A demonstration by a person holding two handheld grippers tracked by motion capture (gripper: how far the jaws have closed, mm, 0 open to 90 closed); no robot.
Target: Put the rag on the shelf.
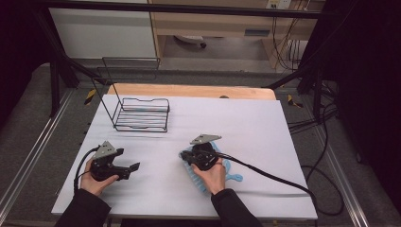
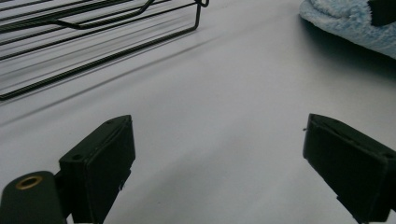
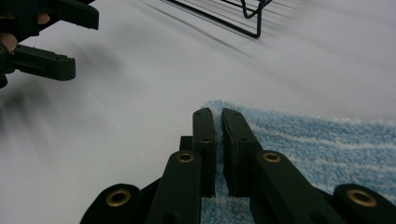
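The white worktop (image 1: 265, 142) spans most of the high view, with a strip of bare wood along its far edge. On its far left part stands a black wire rack (image 1: 142, 115), its tall back frame rising at the left end and its low basket part lying toward the right.

Near the middle, a little to the right, lies a light blue towel (image 1: 222, 171), fluffy and ribbed, spread flat on the worktop. The right hand-held gripper (image 3: 218, 116) rests on the left edge of this towel; in the right gripper view its jaws stand clenched almost together, with only a thin slit between them and blue pile showing below them. I cannot tell whether any cloth is pinched in that slit.

The left hand-held gripper (image 1: 130, 169) sits at the near left of the worktop, well apart from the towel and nearer than the rack. Its jaws are spread wide, released, with bare white surface between them. A black cable trails from each gripper.
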